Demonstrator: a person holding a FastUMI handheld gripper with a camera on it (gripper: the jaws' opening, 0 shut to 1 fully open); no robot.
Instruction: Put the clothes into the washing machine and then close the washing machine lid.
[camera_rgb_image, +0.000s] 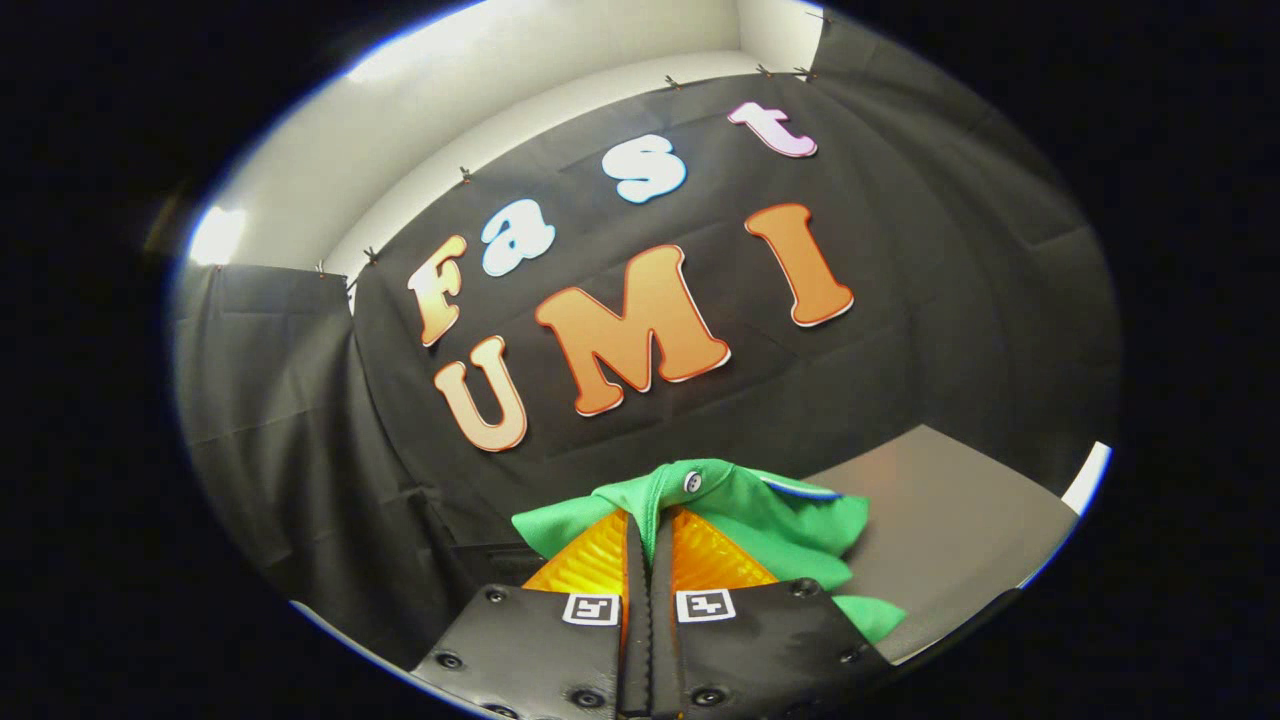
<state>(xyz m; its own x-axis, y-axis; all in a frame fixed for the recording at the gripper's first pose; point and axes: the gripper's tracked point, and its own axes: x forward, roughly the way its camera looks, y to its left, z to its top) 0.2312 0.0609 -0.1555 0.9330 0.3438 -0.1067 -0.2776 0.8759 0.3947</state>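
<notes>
My 2 fingers (600, 560) are drawn close together and clamped on a green garment (760, 510), with a thin fold of its cloth pinched in the narrow slit that runs between them. My gripper (648, 520) points slightly upward toward the booth's black cloth wall (950, 300), so the garment hangs lifted in front of that wall instead of lying flat. The cloth bunches over and around my fingertips: 1 ridge of it rises between the pads up to a rounded hump just ahead of them, and on that hump sits a small pale button (692, 482). From there the fabric spreads to the right of the fingers in a wide, wrinkled flap, and a light edge with a thin blue line, perhaps a collar or a trim, shows along its upper side. A smaller flap sticks out to the left of the fingers, and another bit of green peeks out lower down, beside the right finger's base. Beyond the garment and to the right lies a flat grey surface (960, 540); I cannot tell what it belongs to. At its far right end a white strip (1088, 478) shows. Above the black wall a pale wall and ceiling (480, 110) are lit brightly.
</notes>
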